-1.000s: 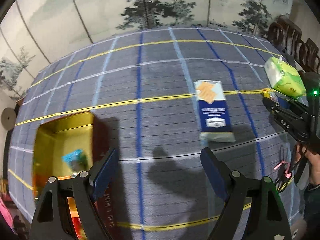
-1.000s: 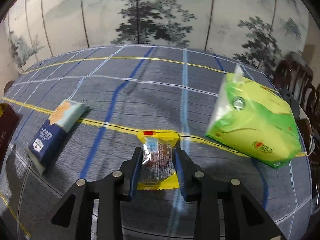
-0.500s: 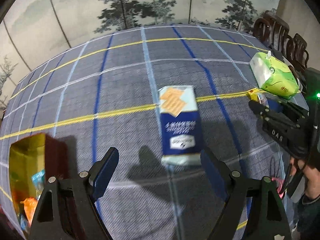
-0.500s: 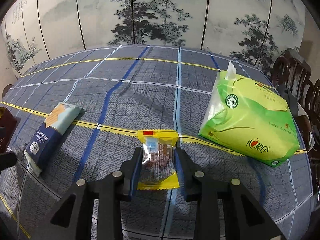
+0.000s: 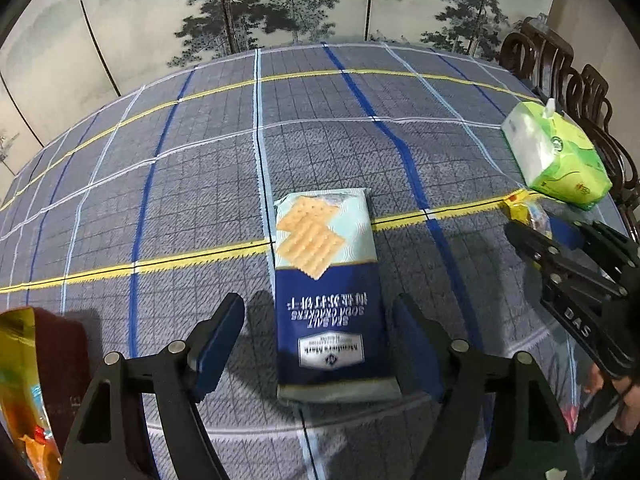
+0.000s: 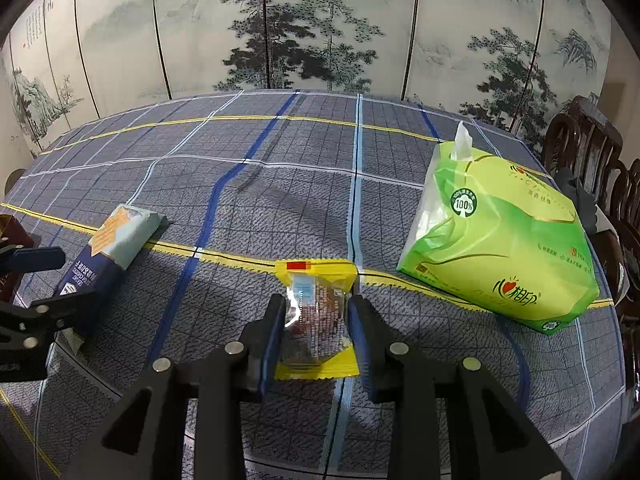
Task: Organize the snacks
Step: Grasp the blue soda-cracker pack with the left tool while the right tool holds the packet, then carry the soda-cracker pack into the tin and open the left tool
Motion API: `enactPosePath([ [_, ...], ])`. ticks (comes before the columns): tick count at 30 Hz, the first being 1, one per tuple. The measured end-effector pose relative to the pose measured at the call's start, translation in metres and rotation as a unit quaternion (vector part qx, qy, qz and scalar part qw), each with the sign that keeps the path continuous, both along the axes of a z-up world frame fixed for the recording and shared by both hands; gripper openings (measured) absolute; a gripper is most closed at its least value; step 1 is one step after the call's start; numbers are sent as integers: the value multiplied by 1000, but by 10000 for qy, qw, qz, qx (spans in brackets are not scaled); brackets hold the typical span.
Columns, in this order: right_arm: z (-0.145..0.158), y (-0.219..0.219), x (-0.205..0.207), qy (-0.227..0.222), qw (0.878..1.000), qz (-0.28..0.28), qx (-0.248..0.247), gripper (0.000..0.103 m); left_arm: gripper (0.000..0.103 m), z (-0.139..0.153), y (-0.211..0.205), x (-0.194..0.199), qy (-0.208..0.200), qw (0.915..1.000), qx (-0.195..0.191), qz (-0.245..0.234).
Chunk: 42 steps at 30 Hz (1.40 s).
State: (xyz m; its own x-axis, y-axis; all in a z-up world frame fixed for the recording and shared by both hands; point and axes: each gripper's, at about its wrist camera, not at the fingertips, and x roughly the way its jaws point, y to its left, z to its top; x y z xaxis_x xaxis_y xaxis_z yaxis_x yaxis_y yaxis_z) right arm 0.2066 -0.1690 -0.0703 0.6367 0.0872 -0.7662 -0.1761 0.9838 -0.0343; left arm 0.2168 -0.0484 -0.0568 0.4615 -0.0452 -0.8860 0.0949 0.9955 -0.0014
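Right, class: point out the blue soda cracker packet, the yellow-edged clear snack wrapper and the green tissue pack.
blue soda cracker packet (image 5: 328, 312), left wrist view, on its dark blue printed face.
yellow-edged clear snack wrapper (image 6: 316, 312), right wrist view, on its clear middle.
green tissue pack (image 6: 504, 248), right wrist view, on its green side.

Wide open plaid blue-grey tablecloth (image 5: 200, 168) fills the upper half of the left wrist frame. At centre, a blue-and-pale soda cracker packet (image 5: 328, 292) lies between the spread fingers of the left gripper (image 5: 320, 344). A bulky green tissue pack (image 6: 500, 240) blocks the right wrist frame's right side.
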Motion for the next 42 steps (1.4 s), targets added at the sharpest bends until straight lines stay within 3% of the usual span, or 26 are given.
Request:
enactPosePath([
  [8,0,0,1,4,10000,5,10,33,68,-5,-4,7,-2,10000,-40,-73],
  [16,0,0,1,5,10000,8,12,33,47,-5,-7,6,-180,9996,-44,-192],
  [42,0,0,1,6,10000,19,0,33,46,9,9,-56,41,9999,-26,-132],
])
